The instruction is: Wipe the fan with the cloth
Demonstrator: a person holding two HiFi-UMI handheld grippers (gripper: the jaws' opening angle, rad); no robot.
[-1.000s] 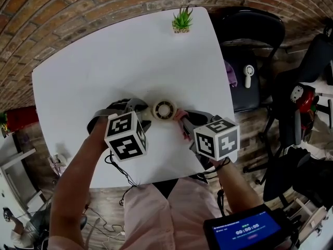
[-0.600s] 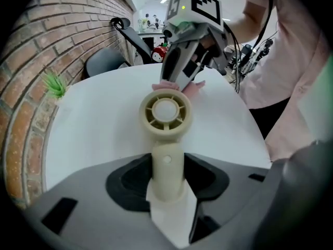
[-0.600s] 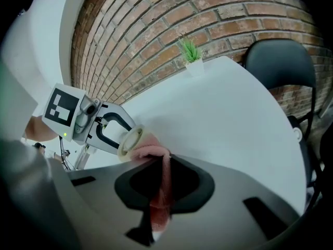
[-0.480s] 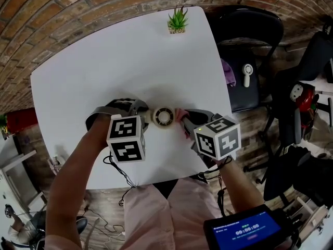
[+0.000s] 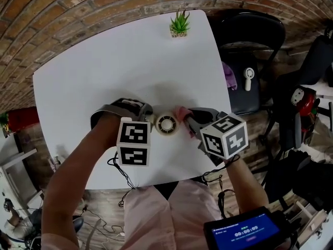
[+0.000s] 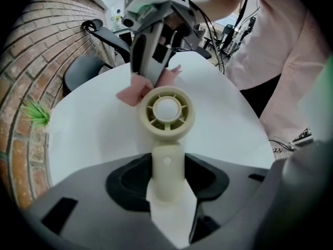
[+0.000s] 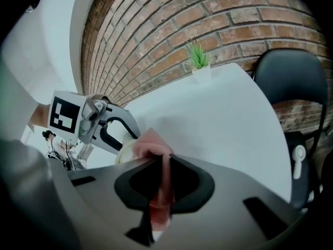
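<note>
A small cream hand fan (image 5: 166, 124) is held over the white table (image 5: 119, 61), its round grille facing up. My left gripper (image 5: 147, 120) is shut on the fan's handle (image 6: 167, 173), with the round head (image 6: 166, 111) standing out beyond the jaws. My right gripper (image 5: 186, 120) is shut on a pink cloth (image 7: 156, 155), which bunches out past the jaws (image 5: 180, 111) against the right side of the fan head. In the left gripper view the cloth (image 6: 136, 90) shows just behind the fan under the right gripper (image 6: 156, 40).
A small potted green plant (image 5: 180, 23) stands at the table's far edge. A black chair (image 5: 250, 46) to the right holds a white hand fan (image 5: 249, 77) and a purple cloth (image 5: 230, 74). A brick wall runs behind the table.
My left gripper has rolled at the wrist, turning the fan with it. Both grippers and the fan sit slightly further right and nearer in the head view. The cloth stays against the fan.
</note>
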